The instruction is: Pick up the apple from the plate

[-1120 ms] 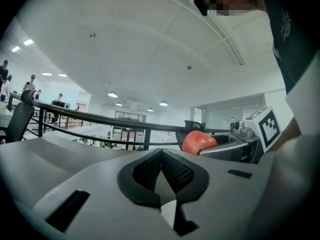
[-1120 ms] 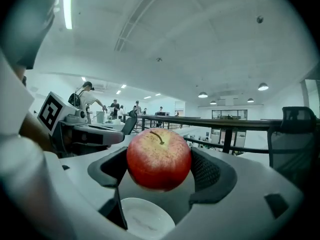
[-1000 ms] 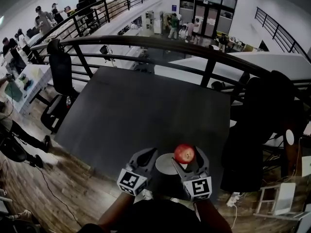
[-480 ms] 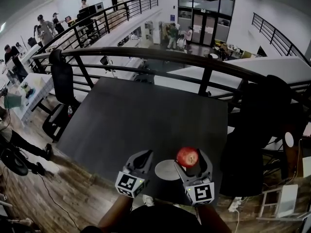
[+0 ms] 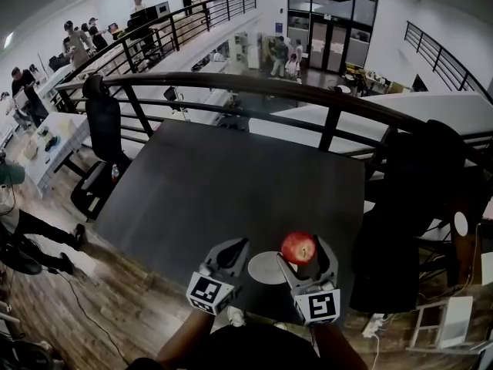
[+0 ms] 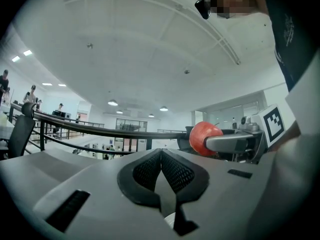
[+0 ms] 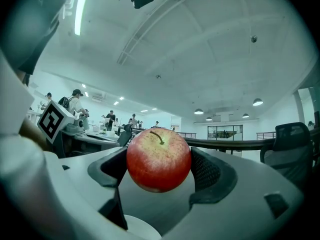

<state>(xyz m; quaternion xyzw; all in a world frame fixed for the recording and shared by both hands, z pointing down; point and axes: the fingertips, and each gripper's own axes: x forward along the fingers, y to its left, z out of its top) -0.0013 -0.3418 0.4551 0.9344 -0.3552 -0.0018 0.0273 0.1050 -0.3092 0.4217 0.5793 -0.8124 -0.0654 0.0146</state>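
Observation:
A red apple [image 5: 297,247] [image 7: 158,159] sits clamped between the jaws of my right gripper [image 5: 300,253] [image 7: 159,168], lifted clear above a small grey plate [image 5: 266,268] near the table's front edge. A pale edge of that plate [image 7: 137,229] shows below the apple. My left gripper [image 5: 231,253] [image 6: 161,170] hovers just left of the plate, its jaws pressed together with nothing between them. From the left gripper view the apple [image 6: 202,138] appears at the right, held in the other gripper.
The dark table [image 5: 231,183] stretches ahead to a black railing [image 5: 308,87]. A black office chair [image 5: 104,129] stands at the left, another dark chair [image 5: 420,199] at the right. People stand in the distance beyond the railing.
The right gripper with the apple has shifted slightly right and risen a little off the plate. The left gripper has barely moved.

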